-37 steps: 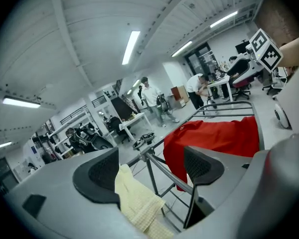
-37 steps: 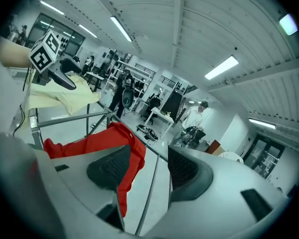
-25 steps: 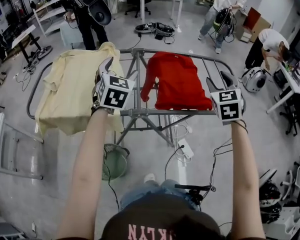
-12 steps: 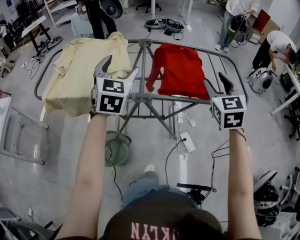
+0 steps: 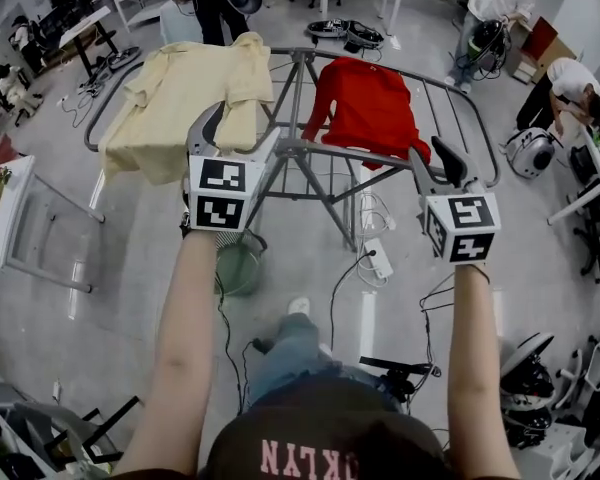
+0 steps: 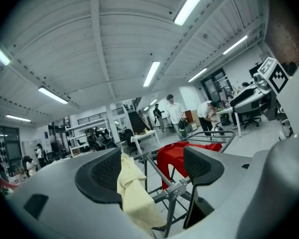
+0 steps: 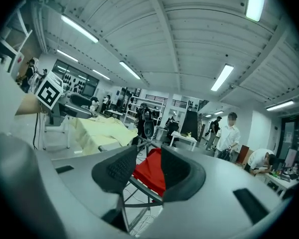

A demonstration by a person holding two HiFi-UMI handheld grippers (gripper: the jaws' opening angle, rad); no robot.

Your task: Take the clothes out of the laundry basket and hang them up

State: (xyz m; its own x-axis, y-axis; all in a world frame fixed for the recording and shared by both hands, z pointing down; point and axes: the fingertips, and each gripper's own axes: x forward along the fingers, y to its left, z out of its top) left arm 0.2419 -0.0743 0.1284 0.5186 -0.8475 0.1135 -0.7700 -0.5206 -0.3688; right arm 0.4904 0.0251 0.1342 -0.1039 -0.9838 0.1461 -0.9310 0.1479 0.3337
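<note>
- Grey metal drying rack stands on the pale floor, with its tubular frame spread wide and its crossed legs below the middle.
- A pale yellow shirt is draped over the rack's left wing, and its hem and one sleeve hang over the near edge.
- A red top lies over the rack's right wing, with one sleeve hanging down beside the centre bar.
- The left gripper is held up at the rack's near edge, just beside the yellow shirt's hanging sleeve.
- In the left gripper view, the left gripper has its fingers set wide apart and they clamp nothing. The yellow shirt and the red top show through the gap, on the rack beyond.
- The right gripper is raised at the rack's near right corner, close to the red top's hem.
- In the right gripper view, the right gripper has its fingers parted by a narrower gap and they hold nothing. The red top is seen between them, farther off.
- A green round mesh laundry basket sits on the floor under the rack's near left side, partly hidden by the person's left forearm.
- A white power strip lies on the floor below the rack's near right side.
</note>
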